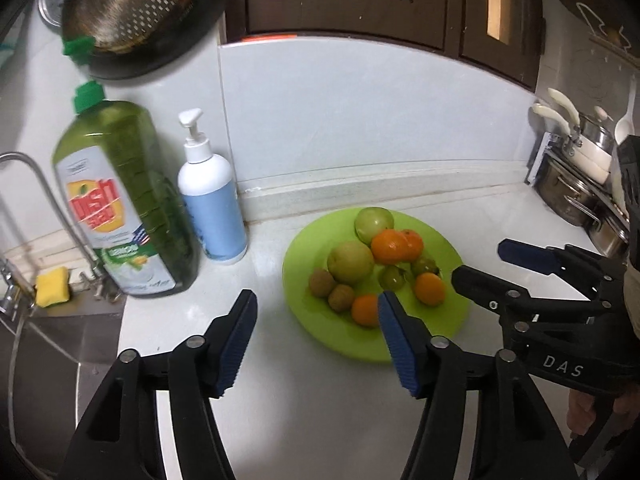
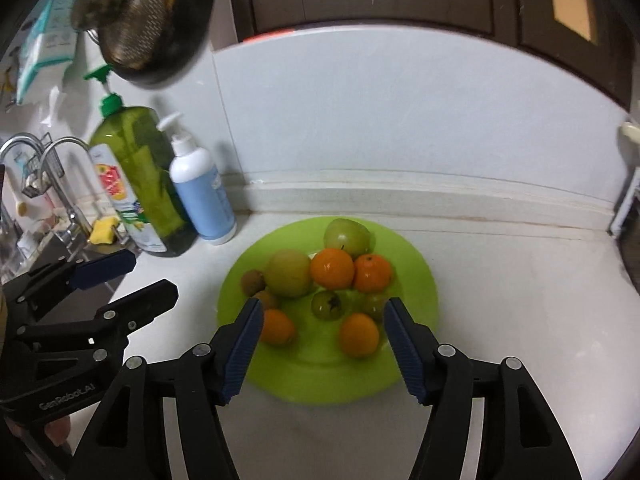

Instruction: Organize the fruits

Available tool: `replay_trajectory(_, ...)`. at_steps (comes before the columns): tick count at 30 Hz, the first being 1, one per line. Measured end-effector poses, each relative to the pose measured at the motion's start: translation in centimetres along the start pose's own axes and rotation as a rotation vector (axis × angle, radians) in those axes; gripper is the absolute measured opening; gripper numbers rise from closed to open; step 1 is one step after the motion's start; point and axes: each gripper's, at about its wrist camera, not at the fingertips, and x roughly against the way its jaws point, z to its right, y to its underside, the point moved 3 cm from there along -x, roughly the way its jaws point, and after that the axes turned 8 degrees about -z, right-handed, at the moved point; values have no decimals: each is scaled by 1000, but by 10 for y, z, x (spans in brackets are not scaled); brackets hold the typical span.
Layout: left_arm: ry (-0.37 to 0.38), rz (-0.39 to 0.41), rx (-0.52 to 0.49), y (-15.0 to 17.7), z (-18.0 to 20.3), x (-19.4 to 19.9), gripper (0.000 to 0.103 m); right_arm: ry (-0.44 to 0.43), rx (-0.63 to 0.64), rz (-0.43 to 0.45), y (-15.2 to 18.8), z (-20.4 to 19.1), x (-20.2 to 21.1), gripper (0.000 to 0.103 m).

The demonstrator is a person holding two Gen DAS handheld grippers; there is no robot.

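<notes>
Both grippers hang above the white counter (image 2: pixel 500 280) with nothing between their jaws. Left gripper (image 1: pixel 316 340): blue-padded jaws spread apart, nothing pinched, poised over bare counter at the near-left edge of the green plate (image 1: pixel 304 256). Right gripper (image 2: pixel 322 346): jaws likewise spread and empty, poised over the near half of the plate; its dark fingers (image 1: pixel 480 280) enter the left-wrist view from the right.

Fruits: all lie on the green plate, which rests on the counter close to the far wall.
- Far side: a green apple (image 2: pixel 346 236), with two oranges (image 2: pixel 332 268) touching one another just in front of it.
- Left: a large yellow-green fruit (image 2: pixel 288 272), with two small brown fruits (image 1: pixel 322 283) beside it on its left and near side.
- Middle: two small green fruits (image 2: pixel 328 304).
- Near side: two more oranges (image 2: pixel 358 334), set apart from one another.

Surroundings: a green dish-soap bottle (image 1: pixel 128 200) and a white pump bottle (image 1: pixel 210 200) stand side by side to the left of the plate. Further left are a tap (image 1: pixel 24 184) and a yellow sponge (image 1: pixel 52 284) at the sink. Steel pots (image 1: pixel 580 192) sit at the far right.
</notes>
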Motion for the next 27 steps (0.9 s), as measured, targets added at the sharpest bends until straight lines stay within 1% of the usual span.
replay_trajectory(2,-10,10,-1,9,2,14,64,7,-15,10,10,-1,15,67)
replay_trajectory(4,-17,21,-6,15,3,25,67,19,-29,22,20,-4,30,67)
replay_trajectory(8,-34,53,-4,31,7,49,77,44,-47,55,39,-10,55,74)
replay_trajectory(10,-46,75,-2,41,11,63,81,52,-57,71,51,-12,70,75)
replay_trajectory(13,-56,95,-6,53,16,81,85,49,-66,83,66,-15,89,75)
replay_trajectory(14,-59,103,-3,58,18,88,88,46,-68,86,69,-15,94,76)
replay_trajectory(17,-73,140,15,71,25,111,92,48,-71,112,83,-16,115,81)
replay_trajectory(21,-96,173,26,89,35,140,98,48,-63,128,101,-17,142,83)
replay_trajectory(27,-114,214,55,122,54,179,103,31,-44,142,133,-17,181,85)
